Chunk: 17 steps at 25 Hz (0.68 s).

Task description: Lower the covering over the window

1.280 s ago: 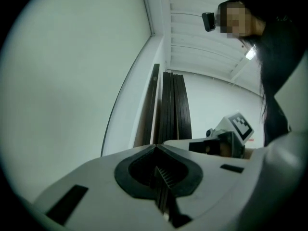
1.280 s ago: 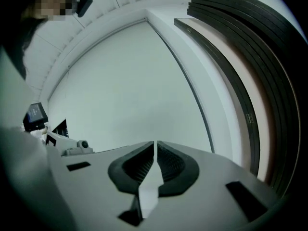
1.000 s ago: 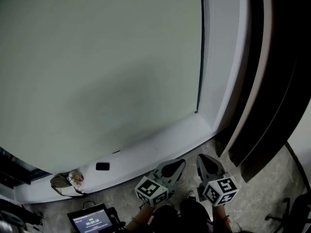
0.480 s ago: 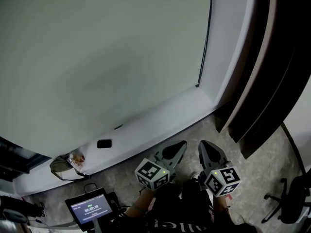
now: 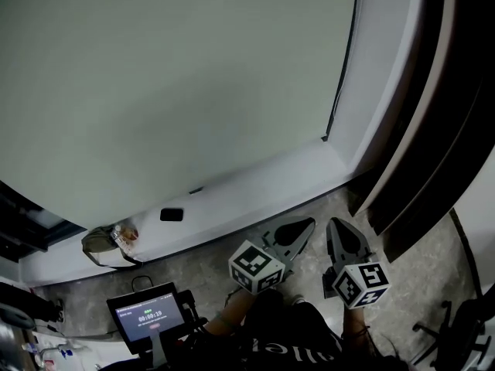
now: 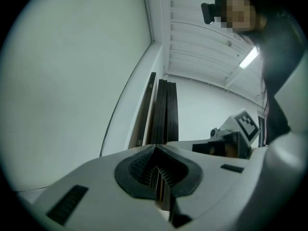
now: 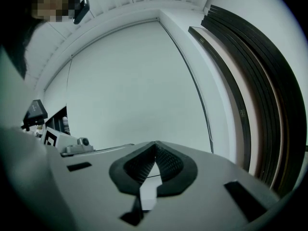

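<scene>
Below the window sill (image 5: 255,185), near five o'clock, the left hand-held gripper (image 5: 302,229) and right hand-held gripper (image 5: 340,230) point forward side by side, each pressed together and empty. The covering (image 5: 170,91) fills eleven o'clock. The tablet (image 5: 147,315) digits are unreadable.

Left claw (image 5: 307,225) closed and empty, right claw (image 5: 336,224) closed, empty, side by side

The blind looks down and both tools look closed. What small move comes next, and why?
Probably just draw the left gripper and right gripper back and stop: the blind seems to reach the sill, and both are shut on nothing, clear of the window.
</scene>
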{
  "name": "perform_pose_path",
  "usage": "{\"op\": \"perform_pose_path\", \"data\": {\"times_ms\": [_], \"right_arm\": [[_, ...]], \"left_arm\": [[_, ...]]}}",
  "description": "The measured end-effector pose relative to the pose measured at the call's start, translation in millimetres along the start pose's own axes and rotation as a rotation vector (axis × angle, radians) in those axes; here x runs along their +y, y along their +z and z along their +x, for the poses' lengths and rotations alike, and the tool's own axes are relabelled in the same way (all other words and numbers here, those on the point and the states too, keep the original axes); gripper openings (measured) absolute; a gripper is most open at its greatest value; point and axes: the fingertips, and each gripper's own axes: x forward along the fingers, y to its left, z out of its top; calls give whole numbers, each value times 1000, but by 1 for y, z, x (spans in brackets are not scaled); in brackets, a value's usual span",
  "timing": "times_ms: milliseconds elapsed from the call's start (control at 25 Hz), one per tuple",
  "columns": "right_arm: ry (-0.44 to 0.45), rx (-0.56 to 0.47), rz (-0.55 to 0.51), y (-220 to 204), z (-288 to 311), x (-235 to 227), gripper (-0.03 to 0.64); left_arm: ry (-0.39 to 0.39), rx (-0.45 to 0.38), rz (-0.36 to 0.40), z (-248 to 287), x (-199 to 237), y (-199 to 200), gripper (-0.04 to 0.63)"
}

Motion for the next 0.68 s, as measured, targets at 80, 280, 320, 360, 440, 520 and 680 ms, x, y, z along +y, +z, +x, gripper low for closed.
{"op": "perform_pose_path", "data": {"times_ms": [80,280,320,360,440,520,680], "right_arm": [[1,12,-14,-1,2,0,9],[10,26,-16,-4,4,2,9],[12,27,-17,-4,4,3,9],[13,28,-18,-5,5,4,9],[16,30,-19,-6,6,4,9],[19,31,-18,-7,8,4,9],[21,30,-20,-6,13,0,9]], "left_arm": [[-1,4,-2,1,-2,-1,0],[-6,25,12,3,-5,-5,0],[-4,27,14,3,-4,-6,0],[0,28,14,2,-3,-6,0],[9,28,13,0,0,-7,0],[16,29,13,-1,4,-9,0],[24,30,15,1,9,-9,0]]}}
